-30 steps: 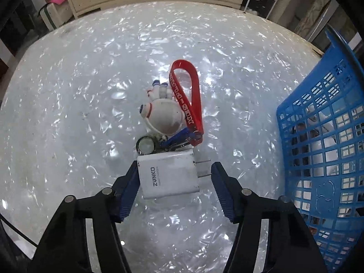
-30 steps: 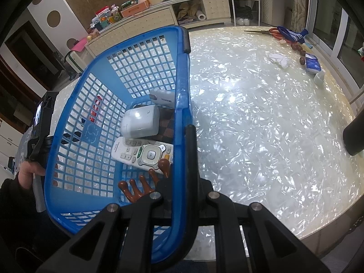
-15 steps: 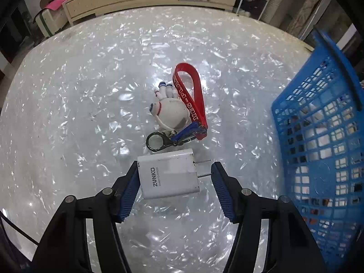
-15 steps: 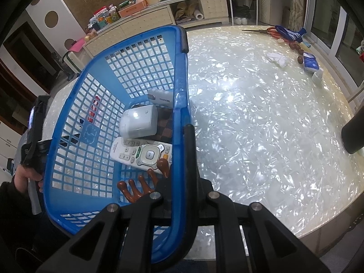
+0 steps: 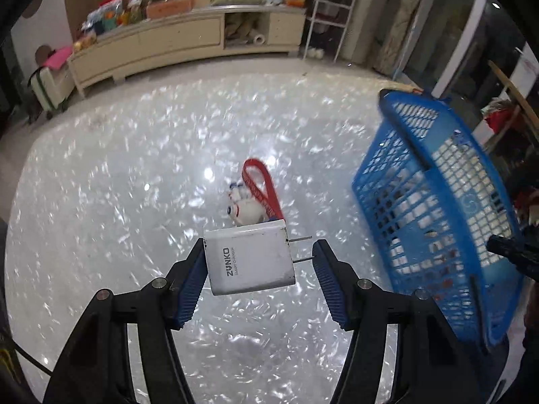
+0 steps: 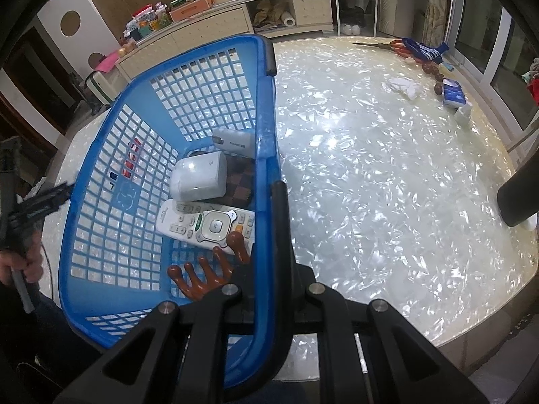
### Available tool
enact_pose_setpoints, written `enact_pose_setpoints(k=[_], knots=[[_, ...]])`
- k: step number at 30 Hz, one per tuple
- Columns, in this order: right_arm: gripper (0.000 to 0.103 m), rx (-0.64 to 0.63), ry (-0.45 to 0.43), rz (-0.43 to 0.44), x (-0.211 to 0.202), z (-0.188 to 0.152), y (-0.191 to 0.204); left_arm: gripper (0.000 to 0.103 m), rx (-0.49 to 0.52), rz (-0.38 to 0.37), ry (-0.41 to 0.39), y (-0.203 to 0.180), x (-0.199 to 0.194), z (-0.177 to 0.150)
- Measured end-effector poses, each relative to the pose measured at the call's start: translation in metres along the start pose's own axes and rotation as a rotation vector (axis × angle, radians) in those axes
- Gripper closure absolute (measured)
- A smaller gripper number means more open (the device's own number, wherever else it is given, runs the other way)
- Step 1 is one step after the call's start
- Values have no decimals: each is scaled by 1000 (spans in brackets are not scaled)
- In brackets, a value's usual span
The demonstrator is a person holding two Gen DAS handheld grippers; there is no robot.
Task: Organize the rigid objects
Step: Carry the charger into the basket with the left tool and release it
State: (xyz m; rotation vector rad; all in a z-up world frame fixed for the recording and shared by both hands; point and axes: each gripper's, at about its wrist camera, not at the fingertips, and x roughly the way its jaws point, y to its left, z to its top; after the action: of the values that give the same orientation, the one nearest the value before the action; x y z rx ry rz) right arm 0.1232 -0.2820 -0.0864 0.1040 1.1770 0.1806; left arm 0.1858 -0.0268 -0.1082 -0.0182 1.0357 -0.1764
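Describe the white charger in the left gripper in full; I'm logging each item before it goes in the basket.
The white charger is a flat, rounded-corner block of glossy plastic, scuffed with dark marks, printed ZUNKO SMART CHARGER along one edge. Two metal prongs stick out of its right side. The left gripper clamps it across its length, one blue ribbed pad on the far end, the other on the prong tips. It hangs lifted off the pearly table, in front of the keychain toy.

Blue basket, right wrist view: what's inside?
In the basket: a white remote, a white case, a white device behind it, a brown comb, and a checkered item mostly hidden under the case, so it can't be identified.
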Motion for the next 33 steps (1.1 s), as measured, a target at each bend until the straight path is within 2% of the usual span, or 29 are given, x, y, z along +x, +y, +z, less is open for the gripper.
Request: enact_pose_setpoints(k=[7,11,15,18,21,27,33], knots=[[93,1,8,-15,0,0,1,37,136,-44,-88,-18,-47,2],[93,2,11,-20,0,-1,2,37,222,-124,-112,-27,-58,6],[93,4,11,-22,1,-1,2,37,340,-159,-148,-47,-78,10],[93,6,11,-20,0,-1,2,37,446,-223,-184,-67,-97,14],[93,10,9,-17,0,-1,1,37,537,-254,-203,-87,-106,18],[93,16,5,-13,0,-1,0,37,694,-297,-200,-130,-100,24],[93,19,4,-4,-2,-1,1,37,815,-351,-164,-169,-72,27]])
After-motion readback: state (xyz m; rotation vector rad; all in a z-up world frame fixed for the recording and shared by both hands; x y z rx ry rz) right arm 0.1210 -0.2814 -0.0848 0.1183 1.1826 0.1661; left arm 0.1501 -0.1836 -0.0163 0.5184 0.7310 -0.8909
